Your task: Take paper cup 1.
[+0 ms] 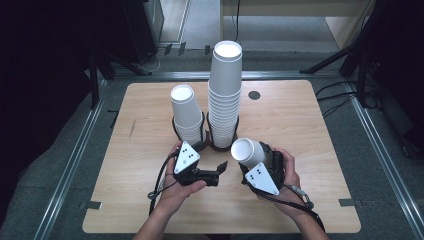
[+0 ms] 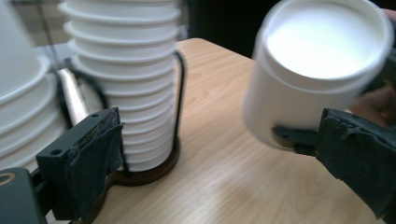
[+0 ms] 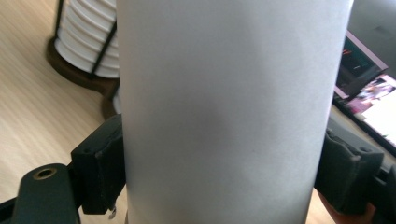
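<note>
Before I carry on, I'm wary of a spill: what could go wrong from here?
1. The right tongs squeeze the single paper cup; more pressure could crush its thin wall.
2. The tall stack rises well above its holder; a bump from either hand might topple it.
3. The open left tongs sit near the short stack.

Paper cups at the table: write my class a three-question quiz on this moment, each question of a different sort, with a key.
1. True or false: the right gripper is shut on a single paper cup.
2. Which stack is higher: A) the tall stack, B) the short stack?
3. Fill in: both stacks stand in a dark wire ____ on the wooden table.

Key: 1 true; 2 A; 3 holder. The left gripper, open, holds nothing.
</note>
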`<state>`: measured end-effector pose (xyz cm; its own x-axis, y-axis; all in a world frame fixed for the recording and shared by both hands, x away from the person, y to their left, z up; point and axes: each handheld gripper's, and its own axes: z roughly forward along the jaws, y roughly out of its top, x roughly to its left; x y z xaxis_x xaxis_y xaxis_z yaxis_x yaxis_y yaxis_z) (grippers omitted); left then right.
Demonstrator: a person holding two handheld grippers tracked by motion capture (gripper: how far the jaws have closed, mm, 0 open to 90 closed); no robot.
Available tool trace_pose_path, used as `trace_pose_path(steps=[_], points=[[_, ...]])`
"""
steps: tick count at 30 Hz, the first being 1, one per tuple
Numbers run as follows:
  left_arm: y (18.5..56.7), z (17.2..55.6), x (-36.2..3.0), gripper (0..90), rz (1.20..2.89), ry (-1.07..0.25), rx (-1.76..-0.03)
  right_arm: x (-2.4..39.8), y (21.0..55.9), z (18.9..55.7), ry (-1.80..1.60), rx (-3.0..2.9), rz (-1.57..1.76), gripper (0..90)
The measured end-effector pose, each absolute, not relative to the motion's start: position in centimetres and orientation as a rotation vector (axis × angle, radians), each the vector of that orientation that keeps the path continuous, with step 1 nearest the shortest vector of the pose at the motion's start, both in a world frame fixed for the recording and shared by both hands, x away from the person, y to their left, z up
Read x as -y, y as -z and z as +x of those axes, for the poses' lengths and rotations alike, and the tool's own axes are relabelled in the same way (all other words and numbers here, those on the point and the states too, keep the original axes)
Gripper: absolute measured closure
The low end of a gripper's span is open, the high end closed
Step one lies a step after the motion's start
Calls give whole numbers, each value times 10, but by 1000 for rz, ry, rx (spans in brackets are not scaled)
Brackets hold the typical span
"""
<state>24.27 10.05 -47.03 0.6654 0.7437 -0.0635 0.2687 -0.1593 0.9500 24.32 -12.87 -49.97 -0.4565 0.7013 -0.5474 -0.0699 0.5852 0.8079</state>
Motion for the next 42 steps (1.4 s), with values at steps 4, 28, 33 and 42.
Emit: trace_pose_path(steps=[4,28,33,42], points=[[470,239,-94,15,1755,-506,-772,128,499,242,-1003,-1854,506,162],[472,229,-75,138,1844,-420,-667,106,506,222,-1035,-1918,249,160],[472,230,-75,152,1846,-402,-673,105,507,221,-1043,-1920,226,160],[473,233,-77,198,1846,-360,-667,104,510,220,-1054,-1928,207,139]])
